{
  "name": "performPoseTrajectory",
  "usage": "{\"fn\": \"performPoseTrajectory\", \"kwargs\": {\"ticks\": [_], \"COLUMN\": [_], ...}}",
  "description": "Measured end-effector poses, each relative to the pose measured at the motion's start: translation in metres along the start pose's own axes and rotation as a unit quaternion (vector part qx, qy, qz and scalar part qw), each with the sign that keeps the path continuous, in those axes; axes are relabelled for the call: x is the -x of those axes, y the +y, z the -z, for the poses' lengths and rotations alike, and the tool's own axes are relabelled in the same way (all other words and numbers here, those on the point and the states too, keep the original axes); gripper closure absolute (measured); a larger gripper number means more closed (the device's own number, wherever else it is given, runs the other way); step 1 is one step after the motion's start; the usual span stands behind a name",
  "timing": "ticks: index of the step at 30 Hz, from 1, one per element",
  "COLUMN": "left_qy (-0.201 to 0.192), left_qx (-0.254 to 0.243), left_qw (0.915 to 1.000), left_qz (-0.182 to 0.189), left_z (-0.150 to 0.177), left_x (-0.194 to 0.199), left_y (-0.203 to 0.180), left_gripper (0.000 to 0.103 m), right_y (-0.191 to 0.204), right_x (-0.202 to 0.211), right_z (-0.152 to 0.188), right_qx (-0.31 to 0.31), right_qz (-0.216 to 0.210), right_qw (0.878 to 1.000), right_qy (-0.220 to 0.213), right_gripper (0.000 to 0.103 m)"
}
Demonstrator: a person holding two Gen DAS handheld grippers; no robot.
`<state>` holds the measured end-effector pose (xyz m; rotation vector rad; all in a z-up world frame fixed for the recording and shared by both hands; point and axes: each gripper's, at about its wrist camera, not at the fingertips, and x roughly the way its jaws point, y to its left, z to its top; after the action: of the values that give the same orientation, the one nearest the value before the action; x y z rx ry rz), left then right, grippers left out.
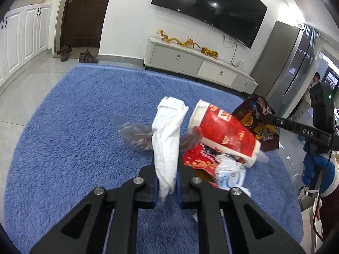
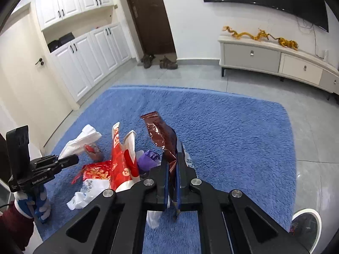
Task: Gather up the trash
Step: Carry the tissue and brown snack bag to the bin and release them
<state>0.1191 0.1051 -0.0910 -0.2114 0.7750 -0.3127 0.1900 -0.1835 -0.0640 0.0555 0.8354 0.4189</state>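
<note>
My left gripper [image 1: 167, 182] is shut on a crumpled white tissue [image 1: 167, 139], held above the blue rug [image 1: 74, 127]. My right gripper [image 2: 172, 169] is shut on a brown snack wrapper [image 2: 161, 133]; the same wrapper [image 1: 254, 114] and the right gripper's fingers [image 1: 281, 123] show at the right of the left wrist view. Below lies a trash pile: a red and white paper cup [image 1: 224, 133] on its side, a red snack bag [image 1: 199, 160], a white plastic bag [image 1: 228, 175] and a clear plastic wrapper [image 1: 135, 135]. The left gripper [image 2: 67, 160] with the tissue [image 2: 80, 139] shows at the left of the right wrist view.
A white TV cabinet [image 1: 201, 63] stands against the wall under a TV [image 1: 211, 6]. Shoes [image 1: 88, 57] lie by the brown door [image 1: 84, 10]. A round white bin [image 2: 307, 226] sits at the right wrist view's lower right. A purple scrap [image 2: 148, 158] lies in the pile.
</note>
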Motion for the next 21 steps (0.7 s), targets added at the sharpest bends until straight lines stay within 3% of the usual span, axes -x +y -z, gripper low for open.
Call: {"fn": "performPoseTrajectory", "kwargs": {"ticks": [12, 21], "left_qy": [-0.027, -0.002], "left_qx": [-0.04, -0.104], "left_qw": [0.9988, 0.9935], "left_qz": [0.008, 0.046], "left_z": [0.014, 0.022], "left_x": [0.066, 0.06], "left_y": [-0.047, -0.125], "left_gripper": [0.091, 0.091], "right_y": [-0.006, -0.05], "right_x": [0.079, 0.151], "right_z": [0.032, 0.07], "right_qx": [-0.023, -0.064], "right_qz": [-0.005, 0.023], "right_qw": [0.998, 0.993], "right_qy": [-0.05, -0.094], "right_gripper": [0.098, 0.098]}}
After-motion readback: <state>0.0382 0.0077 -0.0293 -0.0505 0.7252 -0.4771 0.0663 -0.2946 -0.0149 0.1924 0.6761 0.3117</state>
